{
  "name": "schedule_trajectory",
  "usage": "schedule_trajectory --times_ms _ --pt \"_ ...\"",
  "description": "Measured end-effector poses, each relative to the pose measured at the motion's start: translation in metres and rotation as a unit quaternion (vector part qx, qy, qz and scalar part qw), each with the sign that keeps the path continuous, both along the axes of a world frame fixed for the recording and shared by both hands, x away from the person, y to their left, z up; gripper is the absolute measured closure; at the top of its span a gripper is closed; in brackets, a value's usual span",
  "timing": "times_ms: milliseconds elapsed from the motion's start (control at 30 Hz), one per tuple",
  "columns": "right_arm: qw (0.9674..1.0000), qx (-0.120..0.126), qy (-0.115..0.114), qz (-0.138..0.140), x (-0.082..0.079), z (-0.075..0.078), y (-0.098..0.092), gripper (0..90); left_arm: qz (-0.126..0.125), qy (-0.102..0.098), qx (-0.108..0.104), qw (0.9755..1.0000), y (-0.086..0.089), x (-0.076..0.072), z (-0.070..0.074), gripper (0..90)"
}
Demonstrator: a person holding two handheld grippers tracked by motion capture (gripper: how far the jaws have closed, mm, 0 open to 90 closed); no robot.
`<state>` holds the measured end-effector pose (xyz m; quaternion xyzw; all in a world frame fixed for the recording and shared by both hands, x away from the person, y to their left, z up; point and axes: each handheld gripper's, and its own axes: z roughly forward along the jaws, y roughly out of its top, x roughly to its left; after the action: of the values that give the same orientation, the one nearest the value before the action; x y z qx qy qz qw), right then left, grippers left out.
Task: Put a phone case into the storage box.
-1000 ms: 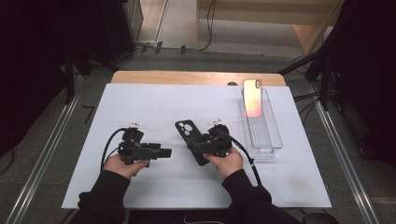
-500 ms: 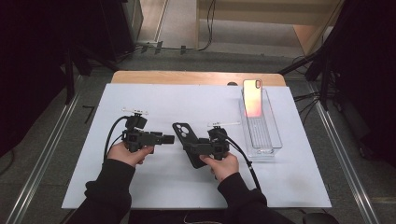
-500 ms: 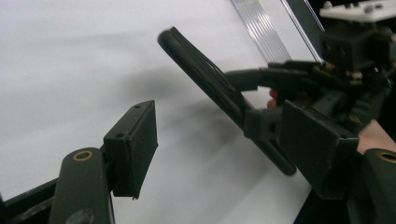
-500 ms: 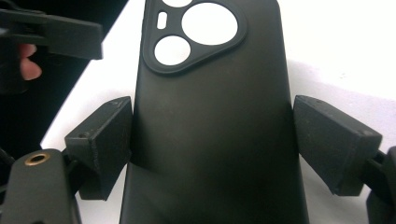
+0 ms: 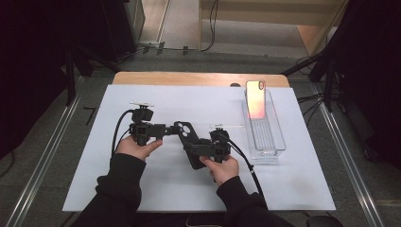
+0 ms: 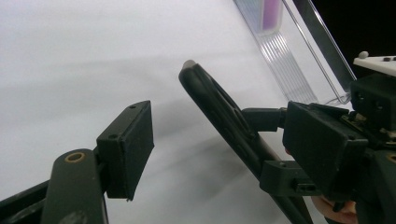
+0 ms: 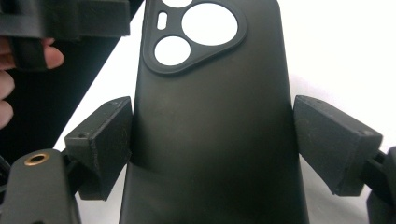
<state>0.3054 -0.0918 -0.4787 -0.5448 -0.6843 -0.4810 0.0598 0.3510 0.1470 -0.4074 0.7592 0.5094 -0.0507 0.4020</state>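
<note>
Right gripper [image 7: 210, 144] clamps the black phone case [image 7: 210, 130] by its sides; the case's lower end is cut off. Left gripper [image 5: 166, 129], its grip unclear, sits at the case's nine o'clock.

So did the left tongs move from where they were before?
Yes. The left tongs went up the white mat and rightward, toward the black phone case and the clear tray.

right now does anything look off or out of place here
Nothing looks damaged or spilled. The black phone case sits between the right gripper's jaws, lifted at a tilt. The phone leans upright in the clear tray.
</note>
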Motion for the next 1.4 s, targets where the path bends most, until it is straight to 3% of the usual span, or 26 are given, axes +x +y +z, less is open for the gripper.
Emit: schedule_trajectory --times_ms 333,567,767,1000,1300,1400 --pt "0.9998 0.011 -0.009 -0.01 -0.002 0.0 0.006 13.8 0.016 0.013 0.007 0.9998 -0.013 0.008 -0.008 26.5" --pt "0.9997 0.013 -0.012 -0.016 -0.005 0.0 0.012 13.7 0.03 0.021 0.003 0.9993 -0.021 0.01 -0.012 34.6" --pt "0.9994 0.021 -0.018 -0.023 -0.007 0.001 0.016 13.6 0.039 0.027 -0.018 0.9987 -0.024 0.011 -0.014 44.4" --pt "0.9986 0.016 -0.039 -0.031 -0.011 0.003 0.019 13.4 0.039 0.042 -0.06 0.9966 -0.021 0.01 -0.013 72.5" --pt "0.9976 0.008 -0.061 -0.032 -0.012 0.003 0.022 12.6 0.037 0.051 -0.089 0.994 -0.019 0.009 -0.01 77.1" --pt "0.9955 -0.009 -0.089 -0.032 -0.014 0.004 0.022 11.8 0.029 0.052 -0.099 0.9933 -0.018 0.007 -0.008 77.3"
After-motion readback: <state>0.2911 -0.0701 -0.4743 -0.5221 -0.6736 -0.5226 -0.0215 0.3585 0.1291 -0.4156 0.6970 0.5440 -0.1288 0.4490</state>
